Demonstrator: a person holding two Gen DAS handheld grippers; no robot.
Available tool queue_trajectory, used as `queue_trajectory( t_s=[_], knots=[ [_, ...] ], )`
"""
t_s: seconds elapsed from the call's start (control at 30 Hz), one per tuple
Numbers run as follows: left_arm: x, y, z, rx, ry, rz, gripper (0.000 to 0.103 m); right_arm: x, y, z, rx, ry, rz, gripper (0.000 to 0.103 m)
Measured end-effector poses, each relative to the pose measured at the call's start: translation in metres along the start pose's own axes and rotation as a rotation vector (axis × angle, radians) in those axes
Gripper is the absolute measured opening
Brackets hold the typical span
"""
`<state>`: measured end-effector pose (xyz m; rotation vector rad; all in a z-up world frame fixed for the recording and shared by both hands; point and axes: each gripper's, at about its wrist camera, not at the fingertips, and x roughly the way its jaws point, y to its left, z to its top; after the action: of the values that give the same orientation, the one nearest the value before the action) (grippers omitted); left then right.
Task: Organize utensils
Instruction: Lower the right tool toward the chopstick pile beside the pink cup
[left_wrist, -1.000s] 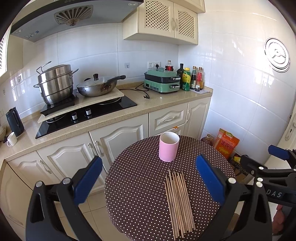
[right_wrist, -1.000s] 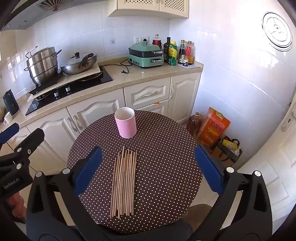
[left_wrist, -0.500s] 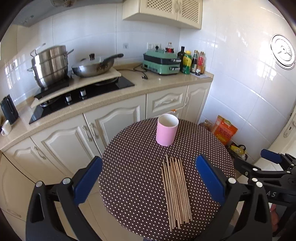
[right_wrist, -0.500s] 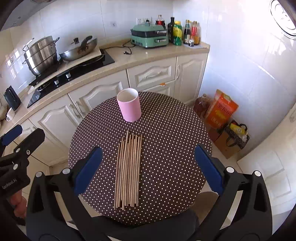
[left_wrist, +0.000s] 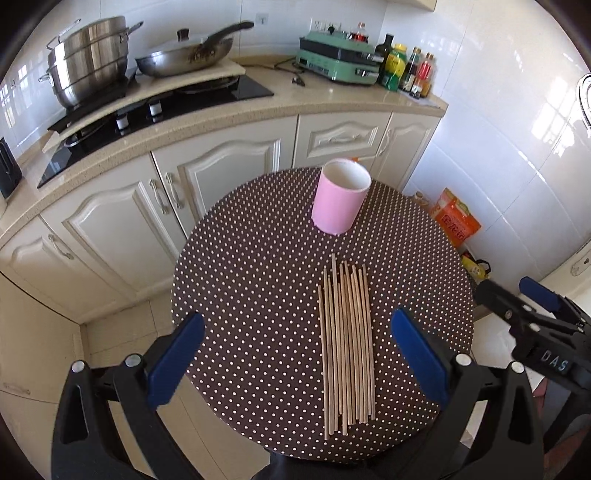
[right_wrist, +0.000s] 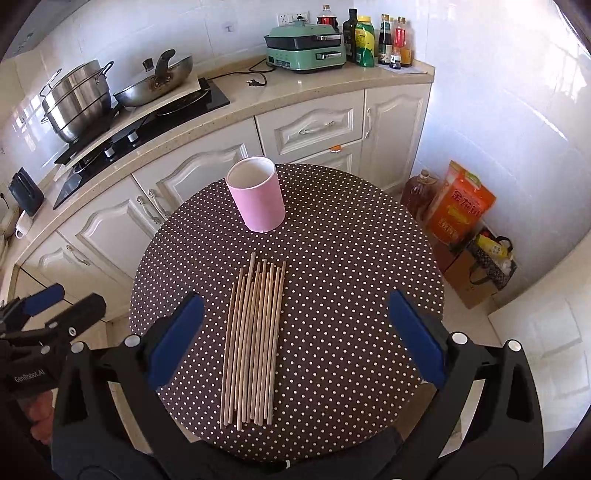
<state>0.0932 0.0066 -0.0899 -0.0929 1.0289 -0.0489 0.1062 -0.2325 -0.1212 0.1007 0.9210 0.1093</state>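
Kitchen, round dotted table (right_wrist: 332, 295) | chopsticks (right_wrist: 255, 339) laid lower centre, pink cup (right_wrist: 258, 201) above | both tongs released, empty | one stick to be pinched mid-length, lifted level.

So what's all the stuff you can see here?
Wooden chopsticks: about a dozen, tan, flat on table.
Pink cylindrical holder: one, upright behind chopsticks.
Round polka-dot table: one, brown.
Steel stockpot: one, silver, on stove.
Steel wok: one, beside stockpot.
Green electric cooker: one, on counter.
Sauce bottles: several, mixed colours, counter corner.
Orange bag: one, on floor.
Left gripper: open.
Right gripper: open.
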Motion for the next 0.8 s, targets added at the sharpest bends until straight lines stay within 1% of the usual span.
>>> queue_trajectory(
  t_s=[0.07,0.13,0.23,0.37,0.47,0.6,0.7,0.8],
  knots=[
    [0.014,-0.001,0.002,-0.003,0.040,0.006,0.099,0.009,-0.007,0.000,0.021,0.004,0.000,0.097],
    [0.026,-0.002,0.003,-0.002,0.072,0.012,0.099,0.022,-0.012,0.000,0.031,0.027,-0.006,0.097],
    [0.047,-0.004,0.004,-0.002,0.122,0.032,0.099,0.047,-0.017,-0.001,0.023,0.094,-0.024,0.097],
    [0.070,-0.003,0.002,0.001,0.154,0.053,0.099,0.085,-0.022,-0.008,0.017,0.185,-0.050,0.097],
    [0.090,-0.001,0.002,0.001,0.207,0.058,0.099,0.114,-0.022,-0.017,0.012,0.264,-0.059,0.097],
    [0.110,0.001,-0.004,0.015,0.227,0.090,0.099,0.144,-0.018,-0.032,-0.017,0.338,-0.072,0.097],
    [0.122,0.002,-0.009,0.029,0.236,0.092,0.099,0.160,-0.016,-0.041,-0.023,0.379,-0.074,0.097],
    [0.132,0.002,-0.013,0.044,0.258,0.096,0.099,0.171,-0.011,-0.049,-0.037,0.408,-0.098,0.097]
  ],
)
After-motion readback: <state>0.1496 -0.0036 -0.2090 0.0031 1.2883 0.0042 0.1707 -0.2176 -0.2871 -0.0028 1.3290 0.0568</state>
